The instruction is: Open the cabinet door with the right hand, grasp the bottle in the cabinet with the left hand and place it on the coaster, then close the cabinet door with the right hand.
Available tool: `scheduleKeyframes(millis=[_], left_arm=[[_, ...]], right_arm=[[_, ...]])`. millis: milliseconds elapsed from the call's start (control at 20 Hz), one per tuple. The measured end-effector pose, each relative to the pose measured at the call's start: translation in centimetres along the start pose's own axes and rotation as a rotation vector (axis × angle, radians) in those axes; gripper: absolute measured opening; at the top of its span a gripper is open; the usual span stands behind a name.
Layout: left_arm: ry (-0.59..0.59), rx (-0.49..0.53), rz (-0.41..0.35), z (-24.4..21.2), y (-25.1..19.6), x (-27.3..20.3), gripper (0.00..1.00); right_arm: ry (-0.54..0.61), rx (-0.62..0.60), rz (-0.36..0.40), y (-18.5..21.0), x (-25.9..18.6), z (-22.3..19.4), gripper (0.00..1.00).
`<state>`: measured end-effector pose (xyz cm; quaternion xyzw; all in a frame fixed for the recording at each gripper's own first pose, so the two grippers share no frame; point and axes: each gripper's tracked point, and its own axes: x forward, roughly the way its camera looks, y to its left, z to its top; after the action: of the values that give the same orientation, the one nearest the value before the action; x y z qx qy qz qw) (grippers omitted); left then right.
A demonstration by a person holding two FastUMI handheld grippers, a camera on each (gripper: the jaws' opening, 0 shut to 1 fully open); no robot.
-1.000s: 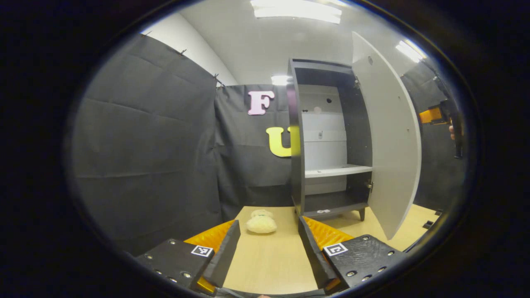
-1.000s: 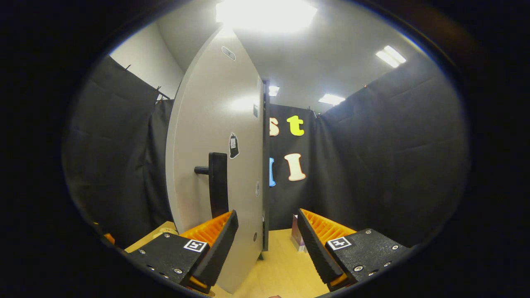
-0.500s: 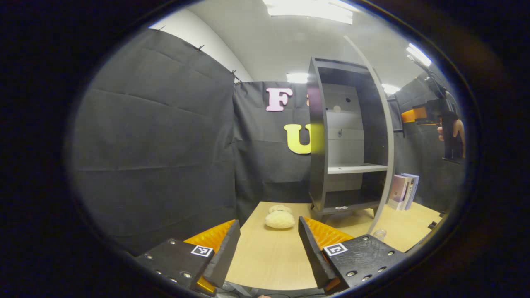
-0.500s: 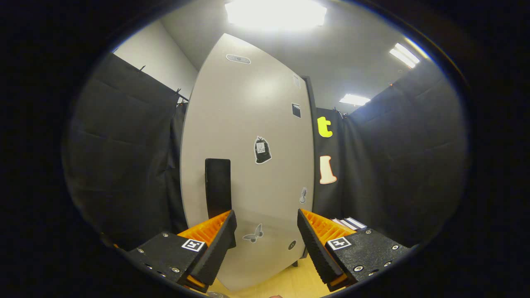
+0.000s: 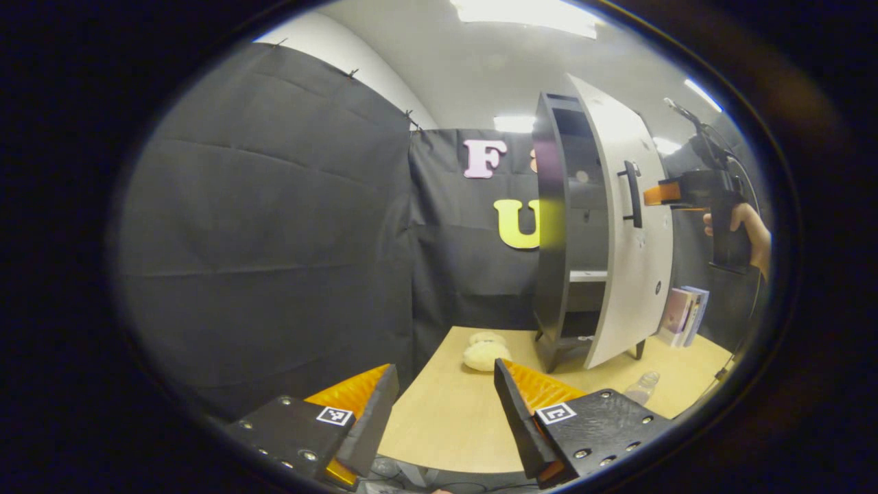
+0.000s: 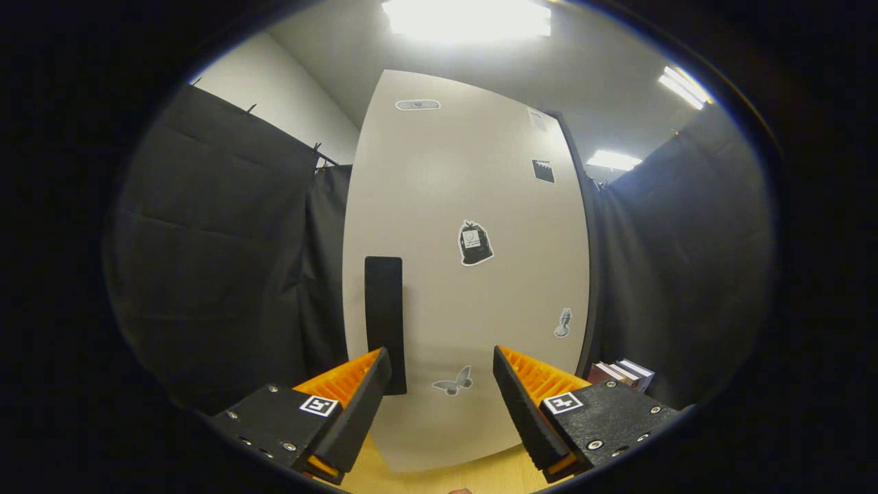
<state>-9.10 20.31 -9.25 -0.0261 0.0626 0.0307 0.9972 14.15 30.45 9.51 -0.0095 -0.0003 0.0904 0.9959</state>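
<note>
Now both sets of jaws stand wide apart and hold nothing. The left gripper (image 5: 446, 412) hangs over the near edge of the bench (image 5: 446, 425), well short of the cabinet (image 5: 555, 226). The right gripper (image 6: 442, 405) faces the cabinet door (image 6: 466, 274), its left finger just below the black handle (image 6: 384, 322), touching nothing that I can see. Since a second ago the door has swung from wide open to nearly shut, leaving just a narrow slice of shelf showing. The bottle (image 5: 641, 387) stands on the bench in front of the cabinet, half hidden behind the left gripper's finger; the coaster under it can't be made out. Books (image 5: 682, 315) lean beside the cabinet.
</note>
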Motion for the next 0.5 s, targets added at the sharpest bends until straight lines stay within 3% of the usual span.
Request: scheduleKeyframes(millis=[100, 150, 200, 250, 300, 350, 400, 500], left_arm=[[-0.002, -0.004, -0.012, 0.7, -0.6, 0.6, 0.81], [-0.002, -0.007, -0.025, 0.9, -1.1, 0.8, 0.87], [-0.007, -0.011, -0.041, 1.5, -1.9, 1.3, 0.87], [-0.015, -0.013, -0.059, 2.1, -2.7, 1.6, 0.75], [-0.024, -0.013, -0.073, 2.8, -3.6, 2.1, 0.87], [-0.032, -0.011, -0.085, 3.4, -4.5, 2.5, 0.81], [-0.041, -0.01, -0.099, 4.0, -5.4, 2.8, 0.87], [-0.054, -0.007, -0.123, 5.2, -7.5, 3.1, 0.87]], right_arm=[[0.0, -0.009, -0.01, -0.7, -1.2, -0.1, 0.93], [0.0, -0.013, -0.013, -1.4, -2.0, -0.3, 0.93], [-0.001, -0.018, -0.021, -2.2, -2.7, -0.4, 0.93], [-0.002, -0.027, -0.026, -3.1, -3.7, -0.5, 0.93], [-0.003, -0.034, -0.034, -3.9, -4.8, -0.4, 0.93], [-0.003, -0.042, -0.04, -5.0, -6.0, -0.6, 0.93], [-0.003, -0.05, -0.051, -6.1, -6.9, -0.8, 0.93], [0.004, -0.06, -0.068, -8.5, -8.5, -1.2, 0.93]])
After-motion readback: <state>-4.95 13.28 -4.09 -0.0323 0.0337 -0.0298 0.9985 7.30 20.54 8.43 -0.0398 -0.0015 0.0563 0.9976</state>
